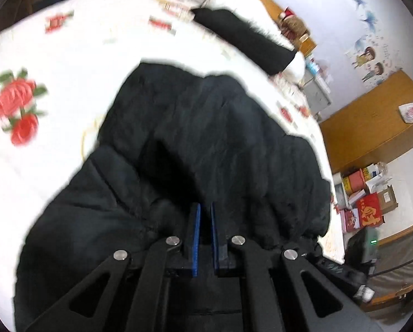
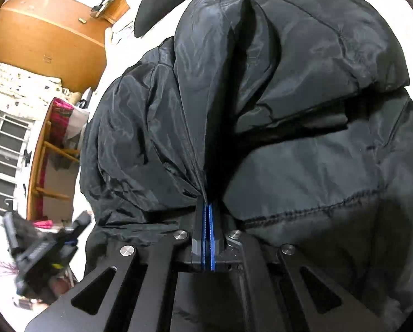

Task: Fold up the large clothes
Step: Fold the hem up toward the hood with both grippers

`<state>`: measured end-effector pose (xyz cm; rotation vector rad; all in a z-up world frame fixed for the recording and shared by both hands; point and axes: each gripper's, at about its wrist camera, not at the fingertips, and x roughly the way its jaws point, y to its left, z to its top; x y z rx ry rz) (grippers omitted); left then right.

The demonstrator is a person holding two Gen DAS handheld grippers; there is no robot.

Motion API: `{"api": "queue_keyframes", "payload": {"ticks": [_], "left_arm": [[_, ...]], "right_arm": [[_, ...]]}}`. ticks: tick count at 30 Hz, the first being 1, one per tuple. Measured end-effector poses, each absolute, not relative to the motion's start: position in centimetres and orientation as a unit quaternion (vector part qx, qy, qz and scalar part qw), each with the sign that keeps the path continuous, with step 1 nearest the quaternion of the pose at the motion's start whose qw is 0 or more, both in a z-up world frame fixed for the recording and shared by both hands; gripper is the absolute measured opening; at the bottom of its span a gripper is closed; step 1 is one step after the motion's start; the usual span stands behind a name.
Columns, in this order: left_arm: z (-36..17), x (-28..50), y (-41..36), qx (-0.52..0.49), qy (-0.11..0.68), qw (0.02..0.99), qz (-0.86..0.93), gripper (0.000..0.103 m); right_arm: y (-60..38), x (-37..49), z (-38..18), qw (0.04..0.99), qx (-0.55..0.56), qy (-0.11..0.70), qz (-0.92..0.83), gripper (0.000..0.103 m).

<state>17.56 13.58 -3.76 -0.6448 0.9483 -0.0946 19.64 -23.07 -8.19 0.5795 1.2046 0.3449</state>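
A large black padded jacket [image 1: 206,138] lies bunched on a white bedspread with red roses [image 1: 68,55]. My left gripper [image 1: 205,207] has its blue pads nearly together on a fold of the jacket's edge. In the right wrist view the jacket [image 2: 303,96] fills most of the frame. My right gripper [image 2: 208,206] is shut tight on a pinched ridge of the jacket fabric, which rises in folds from the pads. The left gripper [image 2: 46,249] shows blurred at the lower left of the right wrist view.
A second black garment [image 1: 245,38] lies on white pillows at the far side of the bed. A wooden cabinet [image 1: 372,130] and several boxes [image 1: 364,199] stand to the right. A wooden wardrobe [image 2: 48,36], a chair [image 2: 51,155] and a barred window [image 2: 4,160] are at the left.
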Motion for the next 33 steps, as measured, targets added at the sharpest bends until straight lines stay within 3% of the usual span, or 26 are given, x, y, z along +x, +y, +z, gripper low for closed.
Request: {"api": "queue_keyframes", "payload": {"ticks": [6, 11, 14, 16, 18, 25, 29, 33], "left_arm": [[-0.6, 21.0, 10.5, -0.243, 0.416, 0.871, -0.093, 0.008], [-7.9, 23.8, 8.9, -0.186, 0.501, 0.842, -0.074, 0.008], [-10.0, 22.9, 9.9, -0.226, 0.492, 0.837, -0.073, 0.006], [-10.1, 22.5, 10.1, -0.235, 0.495, 0.834, -0.071, 0.006], [-9.9, 22.3, 9.8, -0.225, 0.497, 0.834, -0.074, 0.006], [-10.1, 22.2, 9.7, -0.221, 0.499, 0.835, -0.072, 0.006], [-10.1, 22.1, 9.2, -0.225, 0.499, 0.834, -0.072, 0.006], [-10.7, 20.7, 9.8, -0.219, 0.498, 0.836, -0.073, 0.006]], "right_arm": [[-23.0, 18.7, -8.0, 0.78, 0.252, 0.551, 0.159, 0.001], [-23.1, 19.1, -8.5, 0.776, 0.252, 0.557, 0.152, 0.001], [-22.9, 19.3, -8.5, 0.773, 0.248, 0.563, 0.157, 0.001], [-22.9, 19.4, -8.1, 0.771, 0.251, 0.562, 0.162, 0.009], [-23.2, 19.2, -6.8, 0.78, 0.246, 0.553, 0.16, 0.014], [-21.5, 20.3, 0.3, 0.843, 0.19, 0.462, 0.199, 0.015], [-19.4, 22.6, -4.3, 0.822, 0.137, 0.525, 0.174, 0.015], [-20.2, 22.1, -9.5, 0.803, 0.151, 0.552, 0.165, 0.0]]}}
